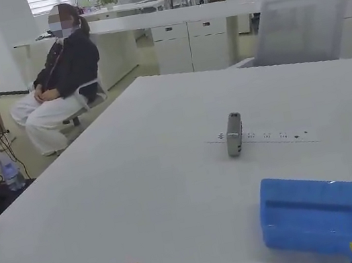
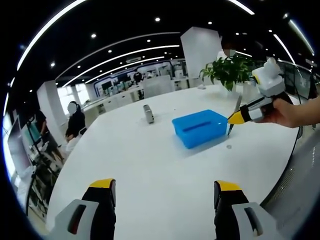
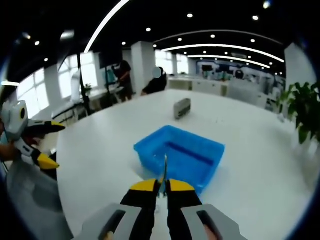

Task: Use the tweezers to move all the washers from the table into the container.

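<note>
The blue container [image 1: 316, 212] sits on the white table [image 1: 156, 176], near its front right. My right gripper [image 3: 162, 186] is shut on thin metal tweezers [image 3: 164, 171], whose tips point over the near rim of the container [image 3: 180, 155]. In the left gripper view the right gripper [image 2: 250, 112] holds the tweezers [image 2: 234, 116] just right of the container [image 2: 200, 127], tips down above a small ring-like washer [image 2: 228, 146] on the table. My left gripper [image 2: 162, 192] is open and holds nothing, well back from the container. The container looks empty.
A white power strip [image 1: 265, 136] lies beyond the container with a grey block [image 1: 234, 133] standing on its left end. A person sits on a chair [image 1: 58, 84] at the far left, with another person standing beside. A potted plant [image 2: 230, 70] stands past the table's far end.
</note>
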A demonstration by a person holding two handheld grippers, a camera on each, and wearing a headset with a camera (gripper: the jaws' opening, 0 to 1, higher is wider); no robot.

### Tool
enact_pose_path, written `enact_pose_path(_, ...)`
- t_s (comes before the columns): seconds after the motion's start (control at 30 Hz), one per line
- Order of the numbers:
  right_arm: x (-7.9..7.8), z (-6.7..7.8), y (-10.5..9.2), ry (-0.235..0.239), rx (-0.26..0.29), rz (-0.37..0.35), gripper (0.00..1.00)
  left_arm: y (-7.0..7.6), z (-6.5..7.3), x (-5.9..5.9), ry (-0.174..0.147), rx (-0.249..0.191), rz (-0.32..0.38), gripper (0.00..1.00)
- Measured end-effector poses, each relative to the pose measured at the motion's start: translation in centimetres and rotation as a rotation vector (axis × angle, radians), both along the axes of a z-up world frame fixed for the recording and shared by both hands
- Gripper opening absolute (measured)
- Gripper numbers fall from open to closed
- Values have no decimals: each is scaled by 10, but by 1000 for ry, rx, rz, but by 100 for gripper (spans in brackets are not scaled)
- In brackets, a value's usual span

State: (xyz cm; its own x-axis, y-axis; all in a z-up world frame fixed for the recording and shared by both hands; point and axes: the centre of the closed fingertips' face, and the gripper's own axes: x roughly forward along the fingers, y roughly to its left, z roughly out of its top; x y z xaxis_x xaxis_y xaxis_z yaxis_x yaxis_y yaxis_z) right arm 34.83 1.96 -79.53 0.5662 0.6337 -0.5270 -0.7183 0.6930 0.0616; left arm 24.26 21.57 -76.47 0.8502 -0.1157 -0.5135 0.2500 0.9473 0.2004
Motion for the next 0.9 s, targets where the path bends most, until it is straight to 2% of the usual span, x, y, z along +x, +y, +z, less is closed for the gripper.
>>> enact_pose_path(0.13,-2,-16,-1,32,-22,4,4,1,-1,0,3,1,1,82)
enact_pose_path(0.27,-4,-22,0,47,-25,6,4,2,-1,0,3,7,4,82)
enact_pose_path(0.33,-5,-22,0,53,-27,7,4,2,-1,0,4,6,6,82)
enact_pose_path(0.5,-1,-25,-3,30,-58,14,4,2,-1,0,4,5,7,82)
enact_pose_path(0.77,-3,-24,-1,52,-49,12,4,3,-1,0,4,6,8,81)
enact_pose_path(0.9,-5,-25,-1,46,-73,17,4,4,0,0,0,3,15,81)
